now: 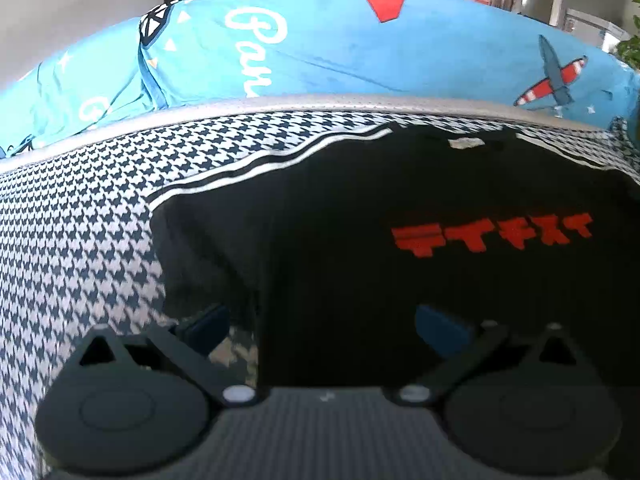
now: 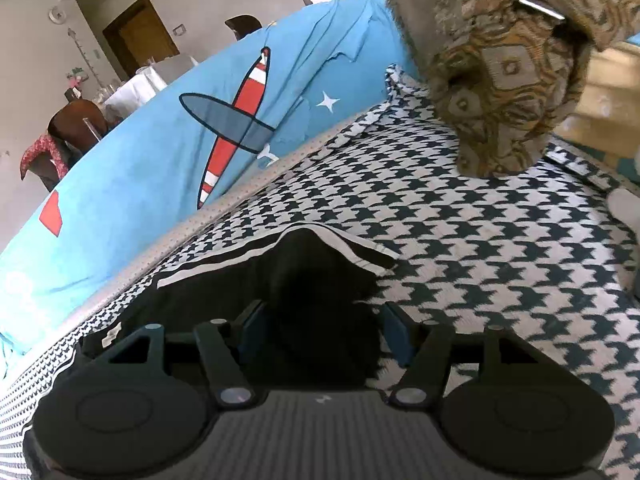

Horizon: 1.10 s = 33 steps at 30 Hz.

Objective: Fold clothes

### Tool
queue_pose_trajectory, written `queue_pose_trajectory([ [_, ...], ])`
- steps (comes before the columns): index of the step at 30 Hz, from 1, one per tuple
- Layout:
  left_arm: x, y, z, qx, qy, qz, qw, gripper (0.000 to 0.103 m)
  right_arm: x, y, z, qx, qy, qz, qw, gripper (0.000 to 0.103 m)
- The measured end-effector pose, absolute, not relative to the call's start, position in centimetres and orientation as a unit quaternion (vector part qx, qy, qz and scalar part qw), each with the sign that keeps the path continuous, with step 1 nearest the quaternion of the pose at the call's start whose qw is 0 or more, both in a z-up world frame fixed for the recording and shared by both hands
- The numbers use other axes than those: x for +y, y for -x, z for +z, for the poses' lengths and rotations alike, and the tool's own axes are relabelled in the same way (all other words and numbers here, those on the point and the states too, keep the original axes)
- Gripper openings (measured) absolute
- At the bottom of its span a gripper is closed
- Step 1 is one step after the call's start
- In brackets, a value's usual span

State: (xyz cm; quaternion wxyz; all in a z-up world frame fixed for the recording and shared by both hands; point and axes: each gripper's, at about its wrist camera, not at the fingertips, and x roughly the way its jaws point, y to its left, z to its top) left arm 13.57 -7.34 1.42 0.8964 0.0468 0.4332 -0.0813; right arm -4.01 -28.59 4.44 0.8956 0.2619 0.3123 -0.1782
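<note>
The left tool [image 1: 322,330] stands wide open, low over the black garment's [image 1: 360,272] near edge, gripping nothing. The right tool [image 2: 320,330] is part-open astride a raised black fold [image 2: 320,280]; contact cannot be confirmed. The garment lies flat on the houndstooth bed cover [image 2: 500,260], spreading away from both tools, striped edge [image 1: 260,164] farthest. Judgement: right tool is better placed. Beyond lie the blue aeroplane sheet [image 1: 360,52] and a patterned cushion [image 2: 508,72].

Matt black cloth shirt [image 1: 360,208] on woven houndstooth cover [image 1: 80,240]
</note>
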Motion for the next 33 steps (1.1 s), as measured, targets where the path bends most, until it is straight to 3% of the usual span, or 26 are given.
queue_pose_trajectory([
  [4,-7.4,-15.3,0.7,0.443,-0.03,-0.077,0.893,0.103,-28.2,2.9,4.1,0.313,-0.244,-0.177,0.901,0.043],
  [8,-7.2,-16.1,0.0,0.453,-0.013,-0.08,0.888,0.103,-27.9,2.1,4.1,0.313,-0.224,-0.181,0.905,0.017],
  [20,-6.7,-16.8,-0.8,0.444,-0.004,-0.071,0.893,0.103,-24.3,0.5,5.8,0.252,-0.054,-0.235,0.937,0.01],
  [25,-6.7,-16.7,-1.1,0.447,-0.006,-0.077,0.891,0.103,-26.8,0.3,5.2,0.283,-0.133,-0.235,0.92,0.011],
  [33,-6.3,-17.0,-0.9,0.447,0.008,-0.08,0.891,0.103,-31.7,3.1,7.0,0.243,-0.222,-0.253,0.91,0.012],
])
